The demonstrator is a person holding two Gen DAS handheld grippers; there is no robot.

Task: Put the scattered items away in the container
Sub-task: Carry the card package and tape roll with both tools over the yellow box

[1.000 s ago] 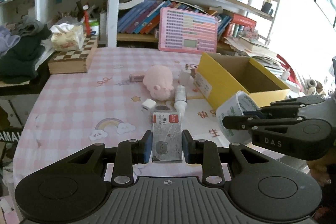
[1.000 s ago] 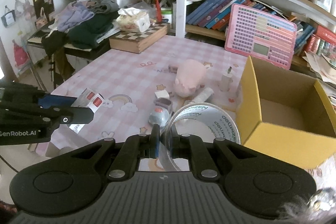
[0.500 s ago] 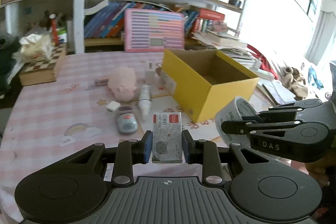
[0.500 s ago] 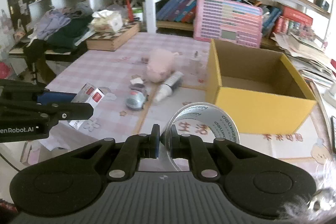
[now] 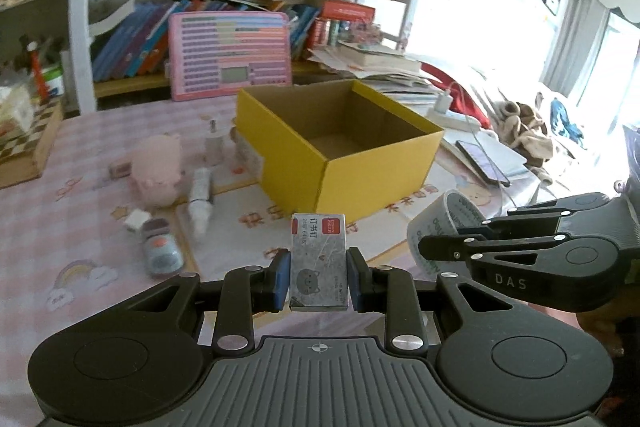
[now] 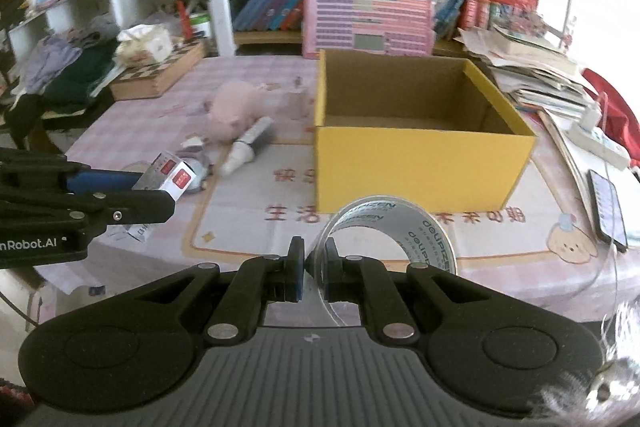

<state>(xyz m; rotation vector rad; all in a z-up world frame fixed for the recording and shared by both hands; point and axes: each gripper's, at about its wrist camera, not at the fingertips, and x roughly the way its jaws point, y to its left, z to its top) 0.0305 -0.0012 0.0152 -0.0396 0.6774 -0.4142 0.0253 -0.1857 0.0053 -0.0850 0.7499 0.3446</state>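
Your left gripper point(image 5: 319, 281) clamps the staples box point(image 5: 319, 261) between its pads; your right gripper point(image 6: 311, 269) pinches the clear tape roll's point(image 6: 390, 239) wall. Just ahead of both stands the open yellow box point(image 6: 420, 163).

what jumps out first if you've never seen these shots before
The open yellow box in the middle of the pink checked table grabs the eye first. Close to the cameras, the left gripper clamps a small staple box, and the right gripper pinches the wall of a clear tape roll. Left of the box, a pink plush pig lies among small clutter.
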